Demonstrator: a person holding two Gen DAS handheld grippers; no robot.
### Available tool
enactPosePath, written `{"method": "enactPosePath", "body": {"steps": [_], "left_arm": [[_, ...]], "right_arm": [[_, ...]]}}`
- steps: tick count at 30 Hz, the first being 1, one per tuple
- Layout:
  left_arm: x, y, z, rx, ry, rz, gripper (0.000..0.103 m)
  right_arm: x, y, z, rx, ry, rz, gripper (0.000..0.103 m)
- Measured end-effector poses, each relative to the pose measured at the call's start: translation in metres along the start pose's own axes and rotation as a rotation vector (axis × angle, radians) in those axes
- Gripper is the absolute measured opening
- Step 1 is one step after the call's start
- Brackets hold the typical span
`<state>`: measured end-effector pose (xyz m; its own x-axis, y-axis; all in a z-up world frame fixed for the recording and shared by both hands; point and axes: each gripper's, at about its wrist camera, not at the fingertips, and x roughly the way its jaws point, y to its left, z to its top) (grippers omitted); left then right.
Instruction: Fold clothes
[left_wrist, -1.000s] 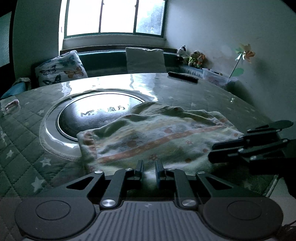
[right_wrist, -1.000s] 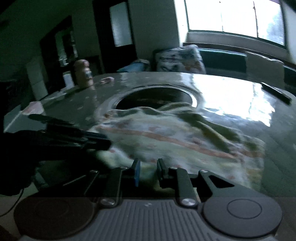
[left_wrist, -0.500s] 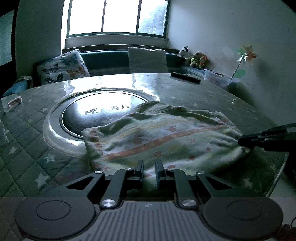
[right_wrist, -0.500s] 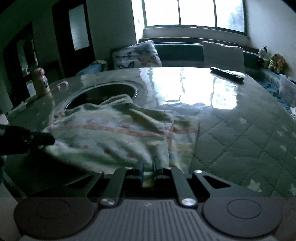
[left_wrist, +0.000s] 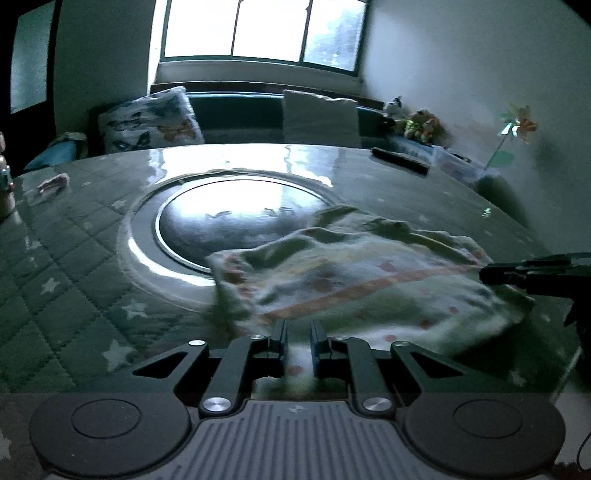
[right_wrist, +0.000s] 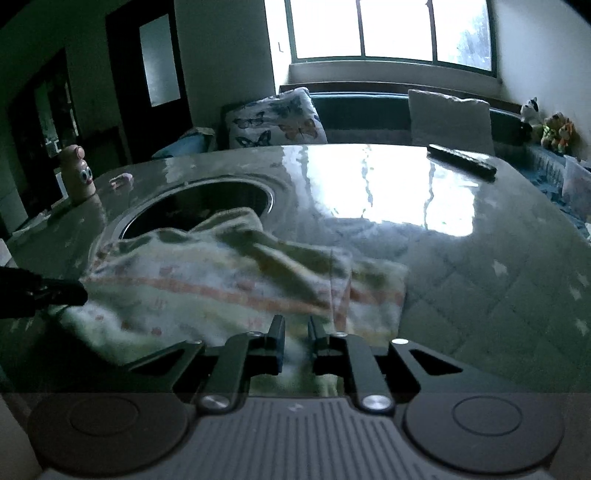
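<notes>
Left gripper (left_wrist: 297, 334) and right gripper (right_wrist: 296, 330), fingers pinching the near edge of the striped cloth (left_wrist: 354, 280); right jaws opening slightly. Cloth rumpled on the quilted worktop (left_wrist: 74, 280), overlapping the round inset (left_wrist: 236, 225); remote (right_wrist: 461, 160) beyond.

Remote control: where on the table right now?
The remote control lies at the table's far right edge in both wrist views, near the white cushion, well beyond the garment.

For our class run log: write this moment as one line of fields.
stage: folding | left tool: shut on patterned cloth near edge | right tool: opening, cloth between fingers | cloth: on quilted table, partly over round inset
</notes>
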<state>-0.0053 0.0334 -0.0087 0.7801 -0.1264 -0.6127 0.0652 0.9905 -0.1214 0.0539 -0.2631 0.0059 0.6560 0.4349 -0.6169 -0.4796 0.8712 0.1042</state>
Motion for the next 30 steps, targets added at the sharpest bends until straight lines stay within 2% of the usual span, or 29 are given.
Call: {"method": "enactPosePath", "body": {"steps": [6, 13, 19, 30], "left_arm": [[0.007, 0.009, 0.005, -0.008, 0.012, 0.032, 0.016], [0.017, 0.016, 0.020, -0.010, 0.005, 0.045, 0.015], [0.037, 0.025, 0.033, -0.020, 0.020, 0.064, 0.015], [0.053, 0.034, 0.042, -0.022, 0.029, 0.095, 0.016]], "right_arm": [[0.031, -0.008, 0.013, 0.023, 0.018, 0.008, 0.013], [0.043, -0.011, 0.028, 0.025, -0.015, 0.002, 0.013], [0.062, -0.015, 0.035, 0.023, 0.002, -0.005, 0.013], [0.062, -0.014, 0.035, 0.013, 0.006, -0.021, 0.013]]}}
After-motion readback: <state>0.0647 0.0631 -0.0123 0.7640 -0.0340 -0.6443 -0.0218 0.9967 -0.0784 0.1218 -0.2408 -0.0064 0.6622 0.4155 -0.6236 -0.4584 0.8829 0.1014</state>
